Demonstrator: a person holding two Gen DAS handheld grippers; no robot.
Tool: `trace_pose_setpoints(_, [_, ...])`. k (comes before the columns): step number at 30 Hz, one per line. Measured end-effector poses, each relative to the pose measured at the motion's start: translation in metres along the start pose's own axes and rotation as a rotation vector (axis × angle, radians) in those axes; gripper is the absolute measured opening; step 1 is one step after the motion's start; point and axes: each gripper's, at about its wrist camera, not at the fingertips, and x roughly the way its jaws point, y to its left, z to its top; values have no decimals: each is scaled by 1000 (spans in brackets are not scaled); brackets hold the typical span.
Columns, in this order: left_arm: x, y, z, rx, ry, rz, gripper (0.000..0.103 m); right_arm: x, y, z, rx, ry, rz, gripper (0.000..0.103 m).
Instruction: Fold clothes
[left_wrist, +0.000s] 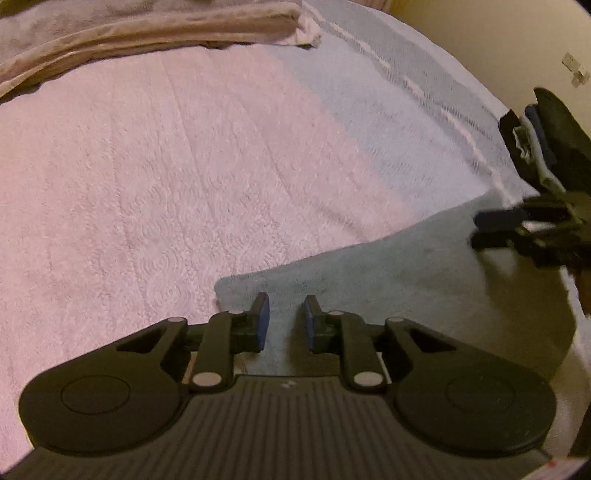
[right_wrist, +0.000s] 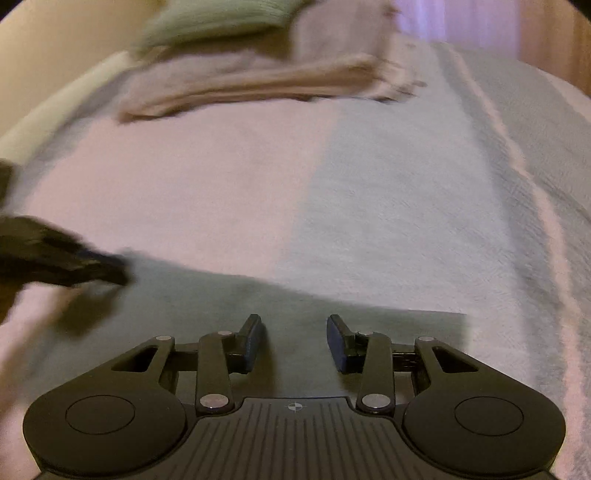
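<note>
A grey-green cloth (left_wrist: 406, 280) lies flat on the bed, its far edge running across both views; the right wrist view shows it as (right_wrist: 258, 302). My left gripper (left_wrist: 286, 321) hovers over the cloth's left corner, jaws a narrow gap apart with nothing between the pads. My right gripper (right_wrist: 295, 339) stands over the cloth near its right end, jaws wider apart and empty. Each gripper shows in the other's view: the right gripper (left_wrist: 480, 230) at the right edge, the left gripper (right_wrist: 110, 269) blurred at the left edge.
The bed is covered by a pink and pale blue terry spread (left_wrist: 184, 166). A folded beige towel (left_wrist: 147, 29) lies at the far side, with a green fabric (right_wrist: 207, 18) behind it. A dark object (left_wrist: 554, 129) sits beyond the bed's right edge.
</note>
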Motion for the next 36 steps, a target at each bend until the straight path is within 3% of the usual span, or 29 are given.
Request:
trace_pose_setpoints(3, [5,7,0,18,-19,-3,16,-6,-42,-4,140,-24,-59,35])
trace_pose_setpoints(8, [3,9,-2,55,-36,3,15,-28,-56,-14,129,10,-165,35])
trace_pose_setpoints(13, [-36,-8,-11,118,-21,57,21,-76,-8,-23,100,-1,-141,41])
trace_pose_setpoints(15, [-57,-16,-22,152,-21,72,28,-91,23,-35,58,19,-101,59])
trace_pose_setpoints(16, [-67,-21,-30,172,-18,65,29,-98,38,-43,21,39,-93,62])
trace_pose_setpoints(19, [-82,-34,-55,221,35,46,31,-110,70,-64,-10,98,-81,63])
trace_pose_setpoints(24, [-82,-43,-83,215,167,47,31,-130,92,-81,95,157,-51,63])
trace_pose_setpoints(36, [-110,-51,-96,221,170,25,33,-172,120,-64,84,133,-112,63])
